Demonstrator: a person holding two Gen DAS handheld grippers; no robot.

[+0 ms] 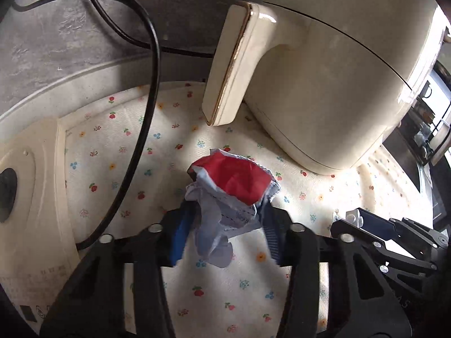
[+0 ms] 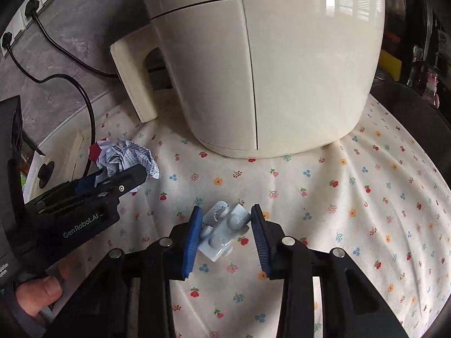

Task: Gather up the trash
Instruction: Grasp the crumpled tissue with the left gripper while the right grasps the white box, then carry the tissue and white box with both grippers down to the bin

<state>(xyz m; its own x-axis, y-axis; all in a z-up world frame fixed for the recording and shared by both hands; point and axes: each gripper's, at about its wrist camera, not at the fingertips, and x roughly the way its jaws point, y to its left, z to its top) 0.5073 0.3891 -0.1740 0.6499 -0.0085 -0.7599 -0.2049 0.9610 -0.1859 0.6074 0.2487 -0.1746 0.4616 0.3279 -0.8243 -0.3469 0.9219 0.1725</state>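
Observation:
A crumpled red, white and blue wrapper (image 1: 231, 188) lies on the floral cloth (image 1: 239, 295) between the blue pads of my left gripper (image 1: 228, 225). Both pads press its sides, so the gripper is shut on it. The right wrist view shows the same wrapper (image 2: 124, 155) at the left, with the left gripper (image 2: 112, 186) on it. A silver blister pack (image 2: 222, 231) with empty bubbles sits tilted between the pads of my right gripper (image 2: 225, 219), and both pads touch its edges. The right gripper's black fingers (image 1: 380, 231) show at the right of the left wrist view.
A large cream air fryer (image 2: 267, 70) with a protruding handle (image 1: 225, 70) stands close behind both pieces of trash. A black cable (image 1: 152, 84) runs over the cloth to wall sockets (image 2: 28, 8). A cream appliance (image 1: 33, 197) sits at the left. A hand (image 2: 36, 293) holds the left gripper.

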